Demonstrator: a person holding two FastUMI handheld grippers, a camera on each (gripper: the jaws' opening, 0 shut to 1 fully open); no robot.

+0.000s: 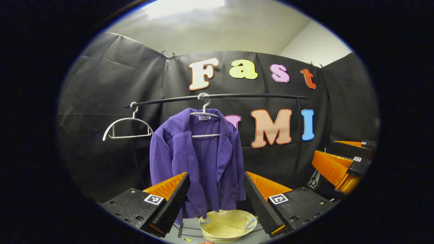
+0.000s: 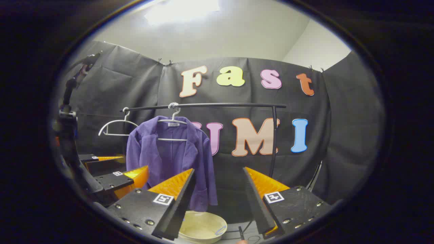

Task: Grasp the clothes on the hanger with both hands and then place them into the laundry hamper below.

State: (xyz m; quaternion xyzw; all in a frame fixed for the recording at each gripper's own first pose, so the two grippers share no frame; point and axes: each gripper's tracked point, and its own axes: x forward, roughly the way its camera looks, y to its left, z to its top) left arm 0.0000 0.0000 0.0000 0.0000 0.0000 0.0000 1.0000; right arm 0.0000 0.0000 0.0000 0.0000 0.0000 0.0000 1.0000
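A purple jacket [image 1: 200,159] with a fine ribbed, corduroy-like texture hangs at the centre of the left gripper view, on a white hanger [image 1: 204,117]. A second white hanger [image 1: 127,128], bare, sits to its left. Both hang from a black rail [image 1: 237,96]. At the bottom centre is a pale cream hamper [image 1: 227,225] with light blue handles. The ceiling [image 1: 210,30] above is off-white.

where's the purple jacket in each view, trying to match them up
Left gripper view: the purple jacket hangs at centre, framed between that gripper's open jaws, straight above the laundry hamper.
Right gripper view: the purple jacket sits left of centre, behind the near-left finger, with the laundry hamper below it and a little to the right.
Shared landmark: the empty white hanger on the black rail, just left of the jacket.
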